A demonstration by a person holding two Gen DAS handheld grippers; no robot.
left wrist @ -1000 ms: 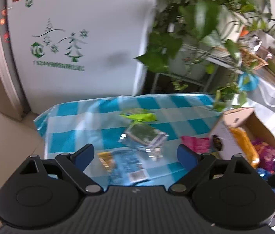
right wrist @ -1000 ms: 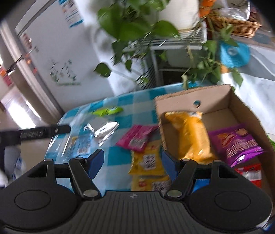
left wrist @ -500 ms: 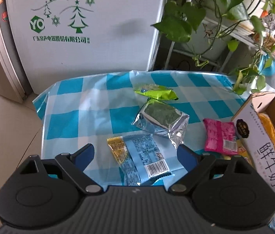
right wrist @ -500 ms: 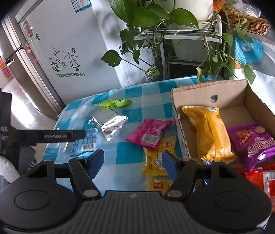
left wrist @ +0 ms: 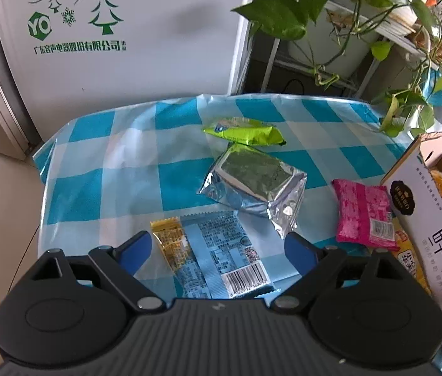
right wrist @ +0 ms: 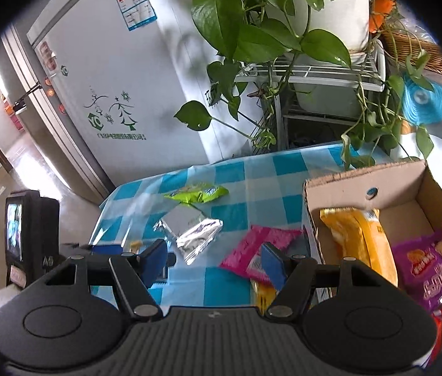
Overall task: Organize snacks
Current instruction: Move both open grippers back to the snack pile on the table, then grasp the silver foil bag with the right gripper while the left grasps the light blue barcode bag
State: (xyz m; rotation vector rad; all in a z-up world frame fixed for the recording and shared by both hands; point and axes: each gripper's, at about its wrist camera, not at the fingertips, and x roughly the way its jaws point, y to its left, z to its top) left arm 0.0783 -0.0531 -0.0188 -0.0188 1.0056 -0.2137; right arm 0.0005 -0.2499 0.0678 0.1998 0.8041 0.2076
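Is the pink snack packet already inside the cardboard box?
No, the pink snack packet lies on the checked tablecloth just outside the cardboard box, against its near wall.

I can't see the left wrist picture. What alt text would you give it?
An open two-finger left gripper hovers over a light blue packet on a blue-checked tablecloth. Farther off lie a silver packet, a green packet and a pink packet, beside a cardboard box at right.
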